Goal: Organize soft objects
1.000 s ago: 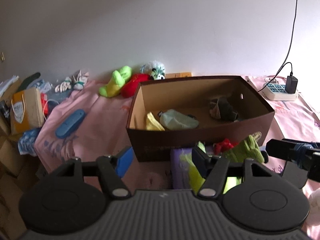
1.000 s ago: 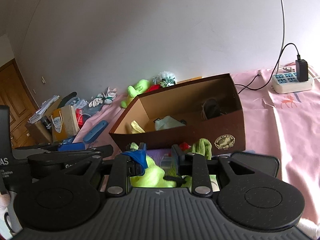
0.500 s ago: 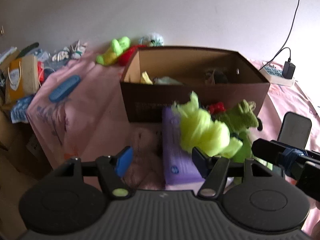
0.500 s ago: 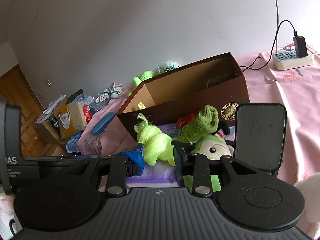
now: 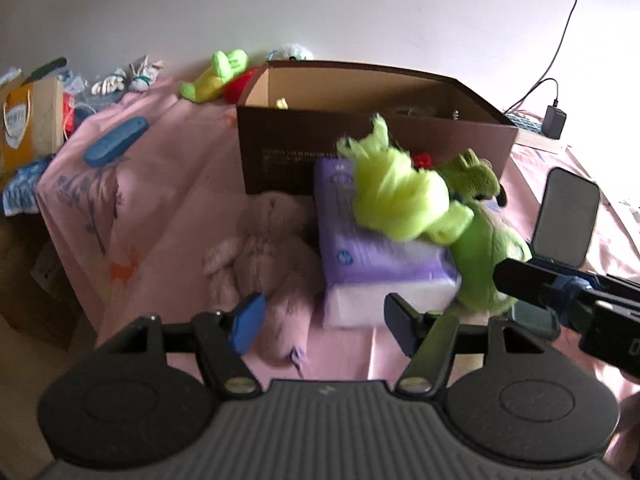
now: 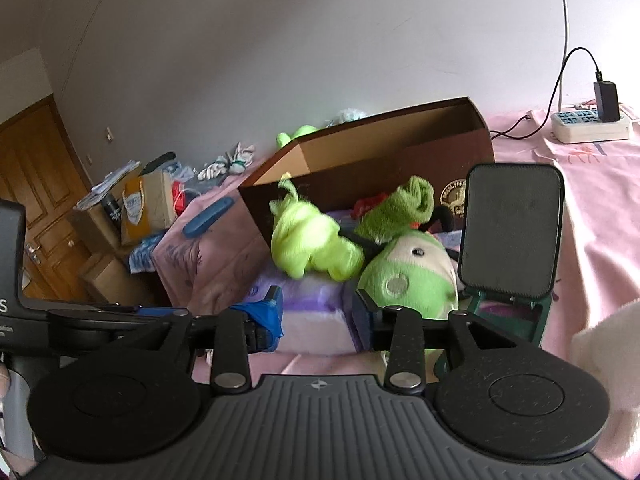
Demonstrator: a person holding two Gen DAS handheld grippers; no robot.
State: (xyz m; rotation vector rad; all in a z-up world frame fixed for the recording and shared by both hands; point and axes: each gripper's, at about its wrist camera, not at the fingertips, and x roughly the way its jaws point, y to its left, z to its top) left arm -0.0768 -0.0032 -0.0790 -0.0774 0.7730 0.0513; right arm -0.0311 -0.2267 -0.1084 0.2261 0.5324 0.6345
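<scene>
The pink patterned bedsheet [image 5: 168,184] fills the lower two thirds of both views. At upper centre of the frame stands the open dark-brown cardboard box [image 5: 360,152]; the right wrist view shows its pale inner wall and a round printed emblem on its front, which the left wrist view does not.

Just in front of the box lies the purple-and-white soft tissue pack [image 5: 376,256]. The fluffy lime-yellow soft cloth [image 5: 400,196] rests on top of this pack. Touching it on the right is the green plush toy [image 6: 404,280]; only the right wrist view shows its cream face patch and dark eye. A rolled dark-green towel [image 6: 404,208] sits on the toy.

The pale pink plush toy [image 5: 272,248] lies left of the pack, visible in the left wrist view only. The dark rectangular stand [image 6: 512,232] stands upright at the right of the toys.

The white power strip [image 6: 588,128] with a black charger appears at upper right. The brown wooden door [image 6: 36,208] appears only in the right wrist view, at far left.

The left gripper [image 5: 320,316], bottom centre, is spread wide and empty. The right gripper [image 6: 316,308] is parted moderately, holding nothing, with the tissue pack ahead between its fingers.
</scene>
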